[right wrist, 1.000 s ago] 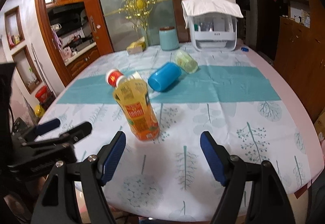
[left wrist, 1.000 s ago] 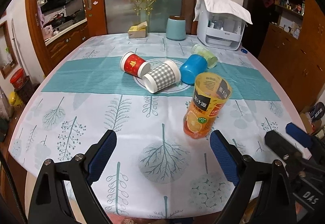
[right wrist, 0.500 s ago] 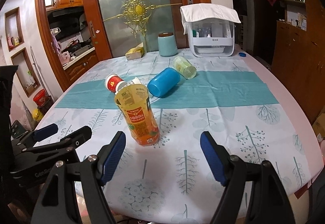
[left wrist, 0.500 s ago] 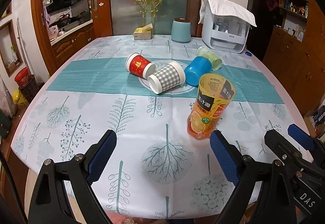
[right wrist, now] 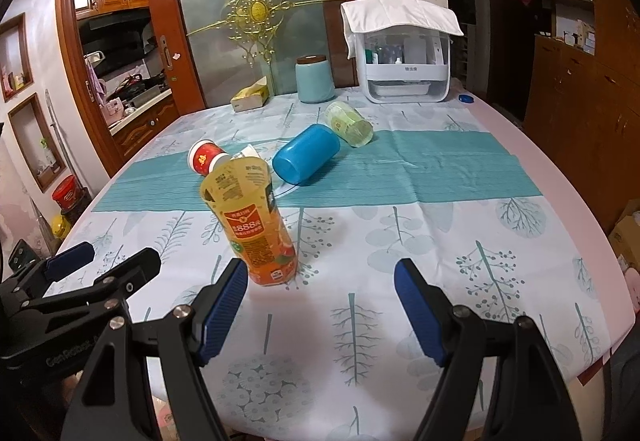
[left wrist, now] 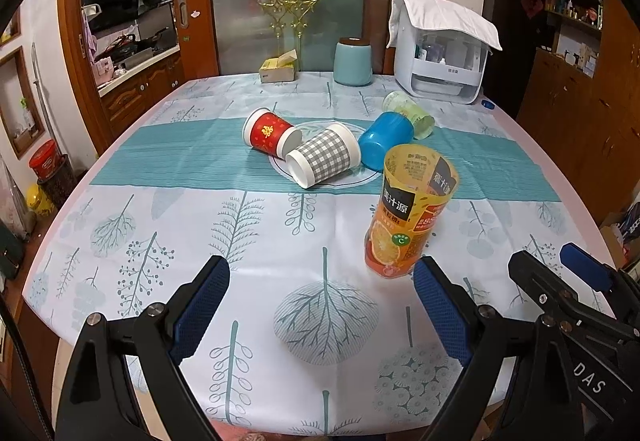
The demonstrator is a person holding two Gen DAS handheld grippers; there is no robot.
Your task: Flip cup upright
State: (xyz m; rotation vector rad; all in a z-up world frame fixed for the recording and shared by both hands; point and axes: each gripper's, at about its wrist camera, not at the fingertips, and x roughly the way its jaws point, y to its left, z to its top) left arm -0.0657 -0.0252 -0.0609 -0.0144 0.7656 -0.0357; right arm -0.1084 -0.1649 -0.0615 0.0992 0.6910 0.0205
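An orange juice cup [left wrist: 410, 213] stands upright on the tablecloth, open end up; it also shows in the right wrist view [right wrist: 250, 225]. A red cup [left wrist: 270, 132], a grey checked cup [left wrist: 324, 160], a blue cup [left wrist: 386, 145] and a pale green cup [left wrist: 408, 114] lie on their sides further back. My left gripper [left wrist: 322, 305] is open and empty, just short of the orange cup. My right gripper [right wrist: 320, 305] is open and empty, to the right of that cup. In the right wrist view the checked cup is mostly hidden.
At the table's far edge stand a teal canister [left wrist: 353, 63], a yellow tissue box [left wrist: 277, 69] and a white appliance under a cloth [left wrist: 440, 53]. A teal runner [left wrist: 180, 161] crosses the table. Wooden cabinets stand to the right.
Both grippers have drawn back and risen slightly from the table; the orange cup stands where it was. All cups are unmoved.
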